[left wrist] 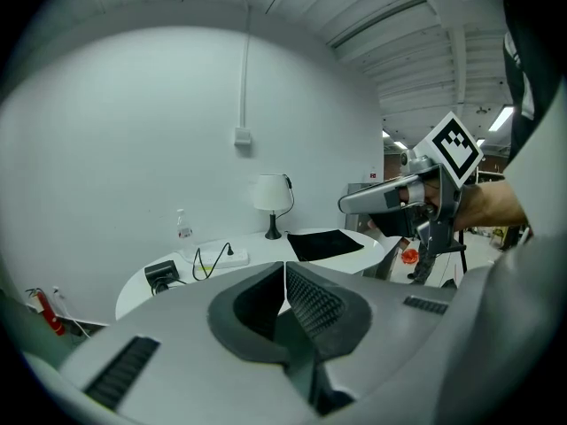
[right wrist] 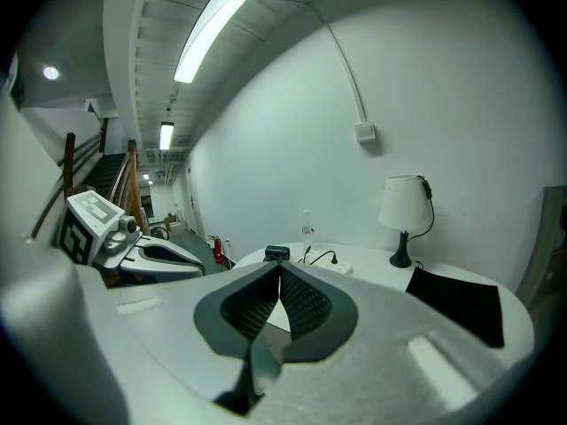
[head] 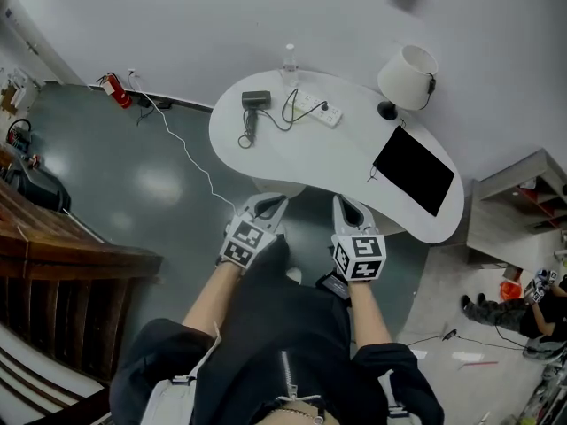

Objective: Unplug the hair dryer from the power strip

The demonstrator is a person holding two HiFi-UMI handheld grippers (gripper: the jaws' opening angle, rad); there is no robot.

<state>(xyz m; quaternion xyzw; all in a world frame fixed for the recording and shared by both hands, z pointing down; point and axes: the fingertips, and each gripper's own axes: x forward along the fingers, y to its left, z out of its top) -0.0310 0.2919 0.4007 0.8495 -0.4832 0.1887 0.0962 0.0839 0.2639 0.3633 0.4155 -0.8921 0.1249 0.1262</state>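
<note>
Grippers short of the table (head: pixel 345 153): left gripper (head: pixel 269 205) and right gripper (head: pixel 347 207), jaws together, nothing between. Black mat (head: pixel 414 172) on the right, lamp (head: pixel 407 76) behind. Hair dryer (head: pixel 254 104) lies far left, cord plugged into power strip (head: pixel 316 107) beside it, well apart from both grippers.

The person wears a black top (head: pixel 266 326) with short sleeves (head: pixel 151 357) and a zipper (head: pixel 288 370) down the middle; pale straps (head: pixel 182 383) show at both shoulders. The left gripper (head: pixel 268 204) and the right gripper (head: pixel 348 205) have light grey shells; their pads (left wrist: pixel 312 304) are black and cross-ribbed; each carries a cube (head: pixel 246 242) with black-and-white square markers.
</note>
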